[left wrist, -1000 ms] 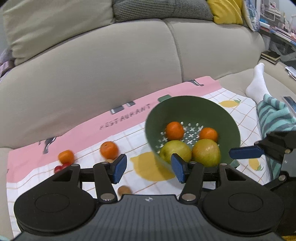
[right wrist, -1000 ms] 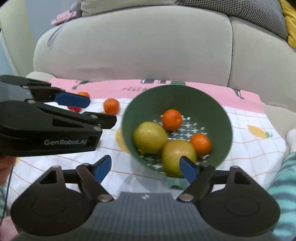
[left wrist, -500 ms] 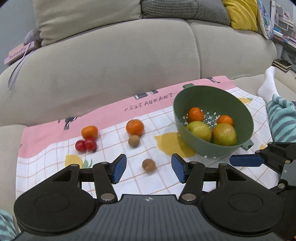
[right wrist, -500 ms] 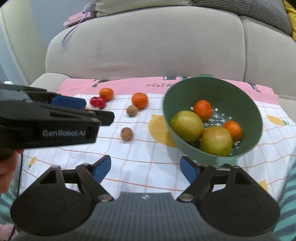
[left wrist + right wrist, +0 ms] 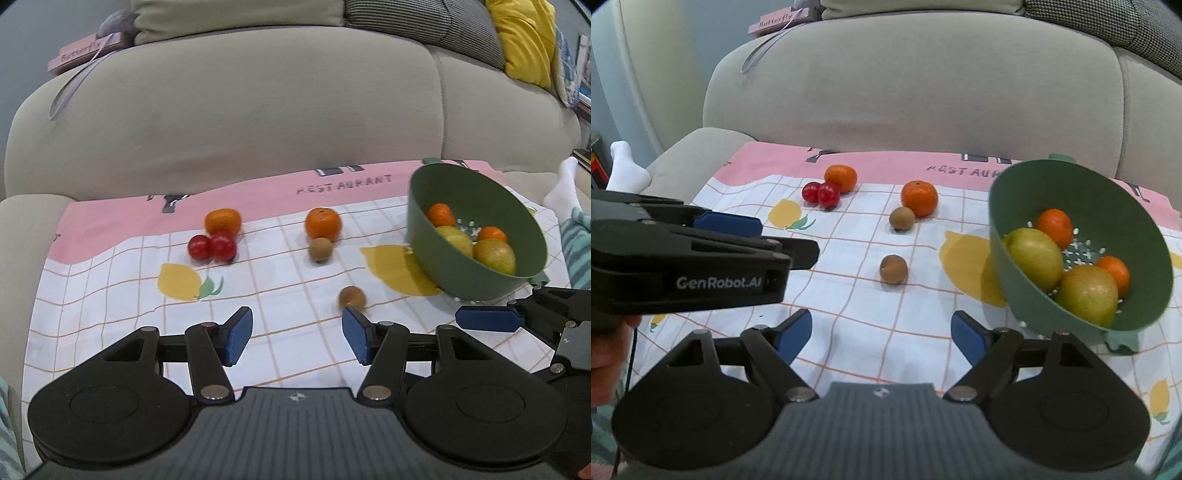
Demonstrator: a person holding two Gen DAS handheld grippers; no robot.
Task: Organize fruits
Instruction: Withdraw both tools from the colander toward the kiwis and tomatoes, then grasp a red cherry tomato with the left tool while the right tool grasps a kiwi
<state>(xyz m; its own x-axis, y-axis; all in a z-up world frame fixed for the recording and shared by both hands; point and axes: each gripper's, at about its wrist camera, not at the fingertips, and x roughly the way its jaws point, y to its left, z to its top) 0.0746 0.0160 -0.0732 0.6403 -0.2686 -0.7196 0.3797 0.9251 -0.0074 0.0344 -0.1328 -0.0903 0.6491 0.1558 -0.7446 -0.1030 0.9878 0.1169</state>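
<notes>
A green colander bowl (image 5: pixel 421 229) (image 5: pixel 1108 192) sits tilted on the checked cloth at the right, holding two oranges and two yellow-green fruits. Loose on the cloth lie two mandarins (image 5: pixel 222 220) (image 5: pixel 322 223), two red cherries (image 5: pixel 212 246) and two small brown fruits (image 5: pixel 320 250) (image 5: pixel 352 297). My left gripper (image 5: pixel 297 334) is open and empty, with the nearer brown fruit just beyond its right finger. My right gripper (image 5: pixel 882 334) is open and empty too, and that brown fruit (image 5: pixel 894 268) lies ahead of it. The left gripper's fingers (image 5: pixel 727 223) reach in from the left of the right wrist view.
The cloth (image 5: pixel 110 295) covers a beige sofa seat, with the sofa back (image 5: pixel 258 110) close behind. A pink book (image 5: pixel 85 51) rests on top of the sofa, and a yellow cushion (image 5: pixel 524 40) sits at the far right. A person's white sock (image 5: pixel 565 184) and striped trouser leg (image 5: pixel 580 251) are beside the bowl.
Both grippers have swung left and a little down, away from the bowl. The bowl has slid to the right of both views and the loose fruits have come into sight.
</notes>
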